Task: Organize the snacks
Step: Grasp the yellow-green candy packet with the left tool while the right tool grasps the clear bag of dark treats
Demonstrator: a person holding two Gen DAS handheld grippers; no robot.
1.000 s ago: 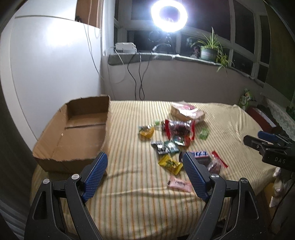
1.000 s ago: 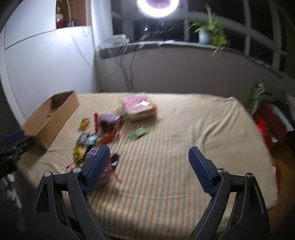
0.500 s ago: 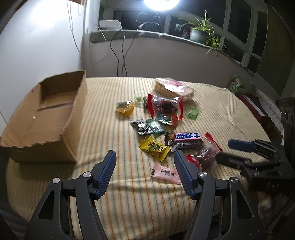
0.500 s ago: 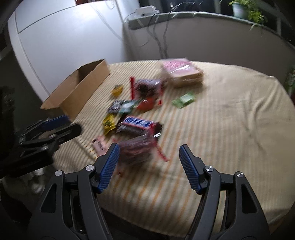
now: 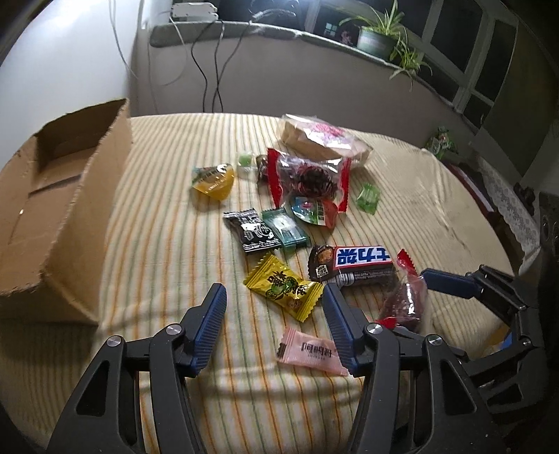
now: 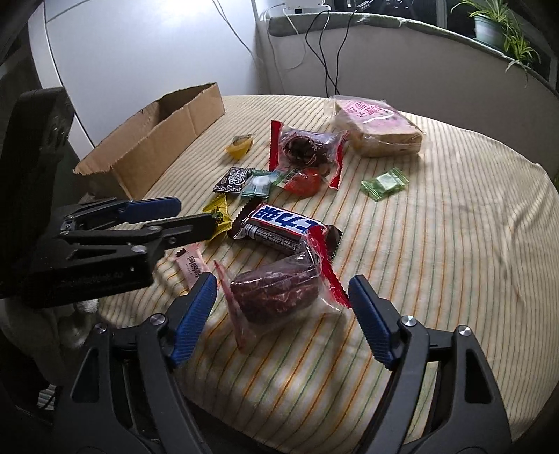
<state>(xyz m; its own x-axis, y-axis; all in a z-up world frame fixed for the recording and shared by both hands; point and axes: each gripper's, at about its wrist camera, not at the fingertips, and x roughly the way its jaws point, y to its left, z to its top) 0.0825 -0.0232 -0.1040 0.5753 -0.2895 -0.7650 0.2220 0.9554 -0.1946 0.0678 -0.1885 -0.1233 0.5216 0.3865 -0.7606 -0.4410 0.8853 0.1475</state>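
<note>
Several wrapped snacks lie on a striped cloth (image 5: 157,244). My left gripper (image 5: 273,290) hovers low over the near snacks, jaws closing, with a yellow packet (image 5: 283,286) between its tips, untouched. A pink packet (image 5: 311,351) lies beside its right finger. My right gripper (image 6: 282,277) straddles a dark red snack in a clear red-edged wrapper (image 6: 276,293); its jaws are opening and the pads stand clear of it. A blue-labelled chocolate bar (image 6: 283,223) lies just beyond. An open cardboard box (image 5: 63,209) stands empty on the left.
A bagged bread loaf (image 5: 321,139) and a green candy (image 5: 368,197) lie farther back. The right gripper (image 5: 447,283) is close to the left one's right side. The cloth's front edge drops off under both grippers. A ledge with cables (image 5: 209,31) and a plant runs behind.
Both grippers came down and forward, tilting toward the snacks. The left jaws narrowed. The right jaws narrowed, then widened again around the dark red snack.
</note>
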